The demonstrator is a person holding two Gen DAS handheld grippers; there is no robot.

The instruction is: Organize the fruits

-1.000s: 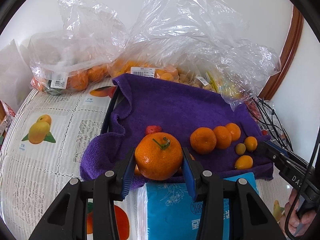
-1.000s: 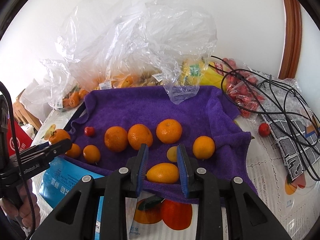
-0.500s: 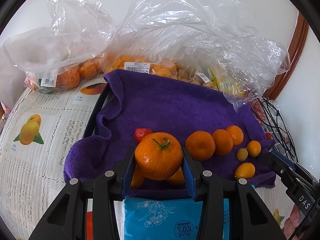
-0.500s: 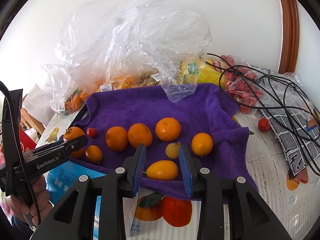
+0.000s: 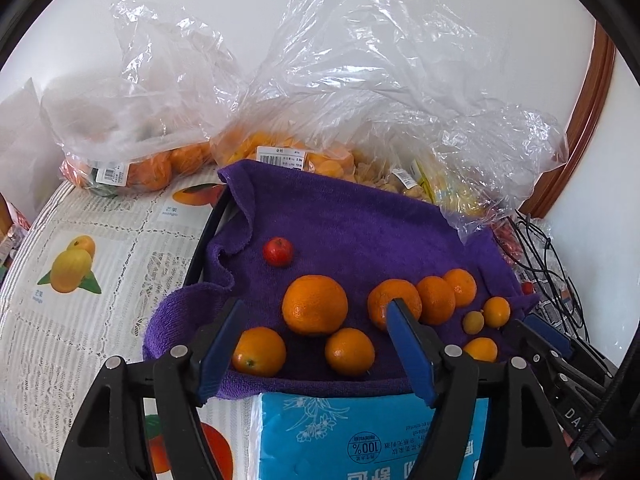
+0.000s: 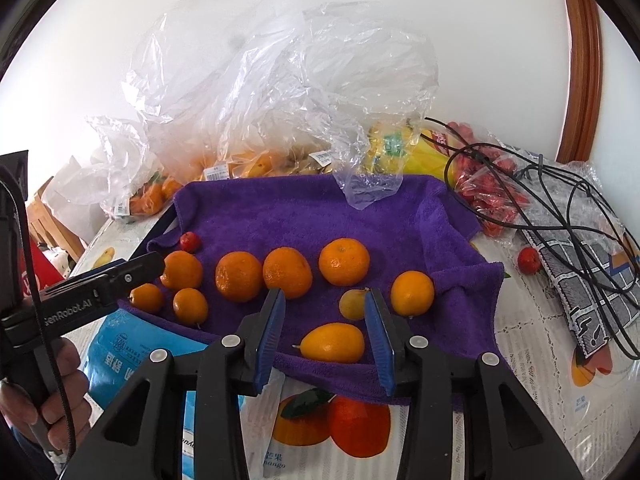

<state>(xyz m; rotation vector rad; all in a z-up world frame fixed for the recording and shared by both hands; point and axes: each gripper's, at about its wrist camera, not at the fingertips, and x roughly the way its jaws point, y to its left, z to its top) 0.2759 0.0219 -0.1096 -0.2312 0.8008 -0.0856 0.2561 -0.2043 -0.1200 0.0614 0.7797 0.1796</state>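
Fruit is sitting loose on the purple towel [image 5: 360, 232] now, and I am watching for anything that starts to roll. My left gripper [image 5: 316, 344] has just been opening and its jaws are standing wide apart, no pad touching the big mandarin [image 5: 315, 305], which is resting on the cloth beyond the fingertips, close behind two smaller oranges [image 5: 259, 351]. My right gripper [image 6: 325, 320] has also been easing open, and its jaws are standing spread with the oval kumquat [image 6: 333, 343] lying between them, a gap showing on each side, so I judge it released rather than pinched.

The kumquat is lying near the towel's front edge, where the cloth is dropping toward the table; if I am pulling the right gripper back carelessly, a pad could be dragging it off the edge. The big mandarin is round and the towel is rumpled, so a nudge from my left fingers could be sending it into its neighbours and breaking up the row of mandarins [image 6: 287, 272]. The black cables [image 6: 552, 200] at the right could be snagging my right gripper if I swing wide.
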